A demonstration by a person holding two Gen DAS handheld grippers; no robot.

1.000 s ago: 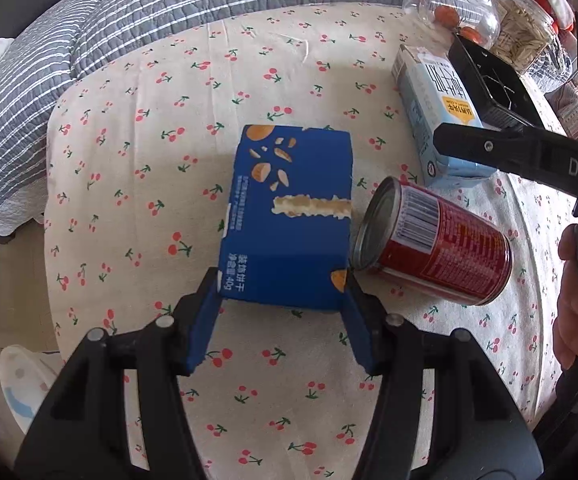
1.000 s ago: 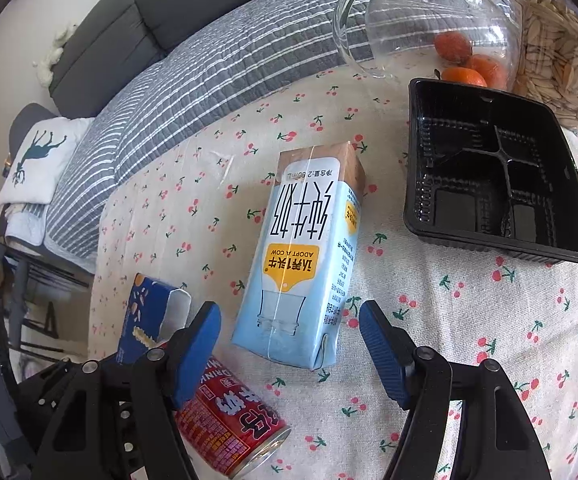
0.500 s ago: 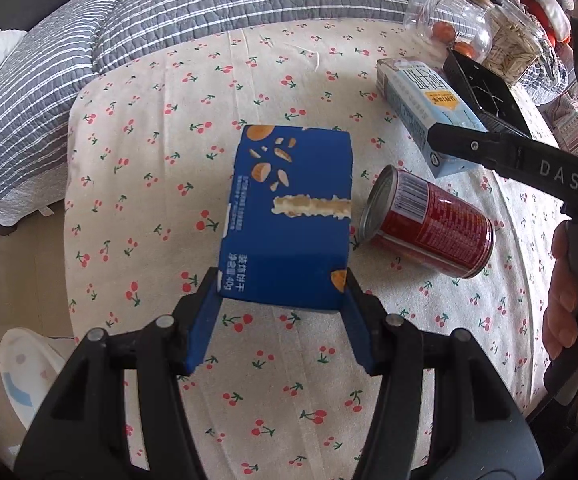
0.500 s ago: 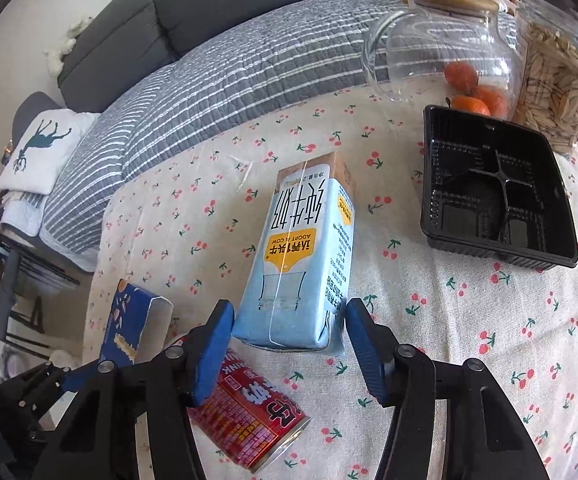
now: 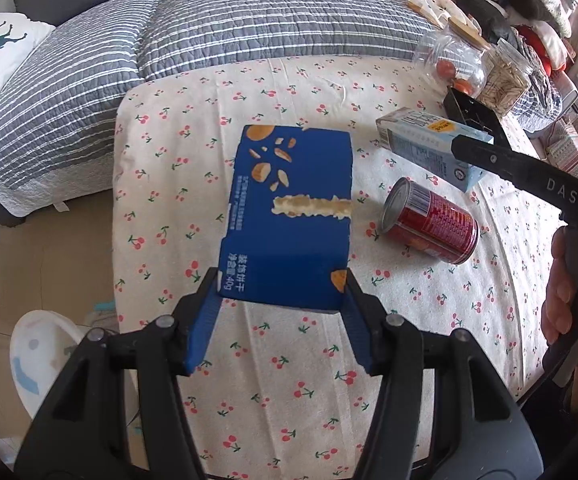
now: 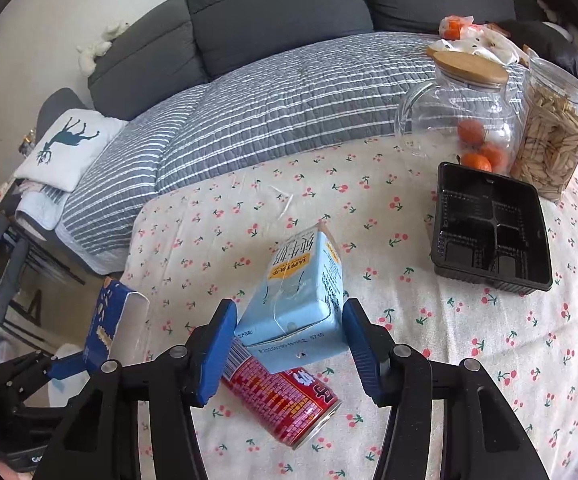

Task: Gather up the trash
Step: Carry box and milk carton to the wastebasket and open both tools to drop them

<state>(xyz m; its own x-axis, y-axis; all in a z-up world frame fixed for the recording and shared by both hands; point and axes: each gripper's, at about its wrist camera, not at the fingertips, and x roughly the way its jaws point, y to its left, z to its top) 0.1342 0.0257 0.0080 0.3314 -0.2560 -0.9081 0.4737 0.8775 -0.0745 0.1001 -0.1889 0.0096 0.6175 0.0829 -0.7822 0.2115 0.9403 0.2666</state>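
Our left tongs [image 5: 281, 300] grip the near end of a dark blue biscuit box [image 5: 289, 216], the blue pads pressed on its two sides; the box is lifted clear of the table [image 5: 429, 340], which wears a cream cloth printed with red cherries. The box is printed with orange biscuit pieces and pale lettering, a ragged pale strip runs across its face where the card is torn, and from the right wrist view its far end stands open and white inside. Our right tongs [image 6: 289, 336] have their jaws closing on a pale blue milk carton [image 6: 297, 300], the pads set against its sides near the bottom end; the carton tilts upward, its brown top pointing away, a yellow label and dark characters on its face, and its bottom panel is creased with a small hole. Just under the carton a red drink can [image 6: 281, 400] lies on its side on the cloth, its open silver rim showing, with a barcode near one end. Further off to the right a black compartment tray [image 6: 489, 232] sits on the table, and beyond it a glass jar [image 6: 461, 120] holding oranges and a clear jar of seeds [image 6: 553, 136].
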